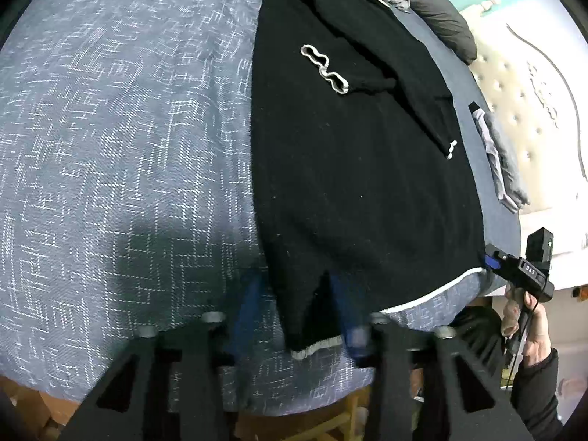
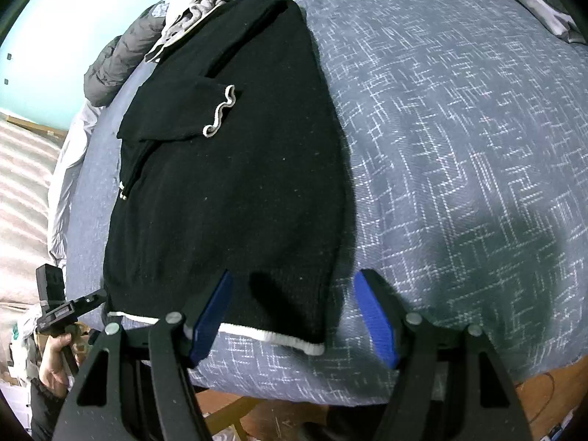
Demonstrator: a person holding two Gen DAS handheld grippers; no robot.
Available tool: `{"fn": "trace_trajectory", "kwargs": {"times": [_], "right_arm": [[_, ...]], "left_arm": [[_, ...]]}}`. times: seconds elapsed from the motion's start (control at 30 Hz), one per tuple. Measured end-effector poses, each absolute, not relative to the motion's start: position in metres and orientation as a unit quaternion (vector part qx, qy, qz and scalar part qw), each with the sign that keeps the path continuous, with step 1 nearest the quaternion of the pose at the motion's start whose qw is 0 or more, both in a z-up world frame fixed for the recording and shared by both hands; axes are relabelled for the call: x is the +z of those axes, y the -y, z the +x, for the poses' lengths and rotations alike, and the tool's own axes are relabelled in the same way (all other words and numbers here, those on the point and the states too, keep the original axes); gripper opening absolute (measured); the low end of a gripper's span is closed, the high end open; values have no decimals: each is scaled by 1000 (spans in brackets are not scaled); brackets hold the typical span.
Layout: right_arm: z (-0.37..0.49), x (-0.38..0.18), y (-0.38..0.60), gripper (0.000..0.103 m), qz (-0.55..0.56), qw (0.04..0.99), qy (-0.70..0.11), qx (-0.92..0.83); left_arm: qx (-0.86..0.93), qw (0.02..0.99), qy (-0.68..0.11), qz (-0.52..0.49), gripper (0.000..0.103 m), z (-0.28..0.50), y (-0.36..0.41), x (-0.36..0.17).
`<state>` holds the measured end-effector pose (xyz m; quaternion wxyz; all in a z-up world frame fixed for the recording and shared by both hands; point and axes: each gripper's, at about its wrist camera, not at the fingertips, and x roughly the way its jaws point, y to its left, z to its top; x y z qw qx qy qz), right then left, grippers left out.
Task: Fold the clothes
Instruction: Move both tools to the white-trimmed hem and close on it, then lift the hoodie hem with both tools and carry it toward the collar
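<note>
Black sweater (image 1: pixel 360 169), white-trimmed, lies flat across the centre of both frames on a blue patterned bedspread (image 1: pixel 110 147), sleeves folded in over the body. Left gripper (image 1: pixel 301 316), lower centre of its own view: blue pads pinching one hem corner, which bunches between them. Right gripper (image 2: pixel 294 316), lower centre of its view: jaws spread, straddling the other hem corner without pressing it. Risk: lifting now, with one corner unpinched, would likely skew the fold and drag the tucked sleeves loose.
</note>
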<state>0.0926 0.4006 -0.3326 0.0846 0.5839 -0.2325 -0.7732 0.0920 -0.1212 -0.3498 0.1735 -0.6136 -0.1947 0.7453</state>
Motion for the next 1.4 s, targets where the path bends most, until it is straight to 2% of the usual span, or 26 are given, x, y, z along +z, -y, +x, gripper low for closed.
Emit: {"fn": "trace_trajectory", "kwargs": {"times": [0.1, 0.23, 0.33, 0.37, 0.47, 0.57, 0.7, 0.77, 0.83, 0.9, 1.17, 1.23, 1.4], "right_arm": [[93, -332, -400, 67, 583, 85, 227, -776], [94, -333, -396, 40, 584, 95, 224, -774], [96, -334, -391, 38, 585, 99, 219, -775], [96, -335, -389, 30, 585, 100, 217, -775], [98, -338, -392, 17, 581, 99, 227, -775], [99, -341, -400, 11, 575, 99, 250, -773], [101, -339, -403, 8, 569, 101, 256, -775], [100, -339, -402, 8, 568, 101, 257, -775], [100, -339, -402, 8, 567, 103, 262, -774], [101, -339, -404, 8, 565, 106, 268, -773], [99, -341, -403, 8, 564, 108, 270, -773], [99, -341, -403, 8, 564, 109, 270, -773], [99, -342, -400, 8, 564, 110, 263, -775]], "left_arm": [[747, 177, 194, -611, 18, 94, 123, -347], [747, 188, 193, -608, 14, 97, 121, -342], [747, 188, 189, -609, 14, 98, 120, -341], [747, 188, 188, -610, 14, 97, 119, -341], [747, 188, 187, -609, 9, 95, 117, -341], [748, 191, 189, -607, 8, 96, 118, -339], [746, 194, 198, -605, 10, 94, 119, -338], [741, 190, 205, -610, 17, 92, 120, -341], [736, 191, 210, -614, 41, 92, 120, -344], [729, 195, 218, -618, 42, 93, 120, -348], [731, 194, 221, -616, 41, 94, 113, -355], [734, 196, 215, -614, 24, 93, 110, -354], [739, 206, 200, -610, 9, 91, 103, -348]]}}
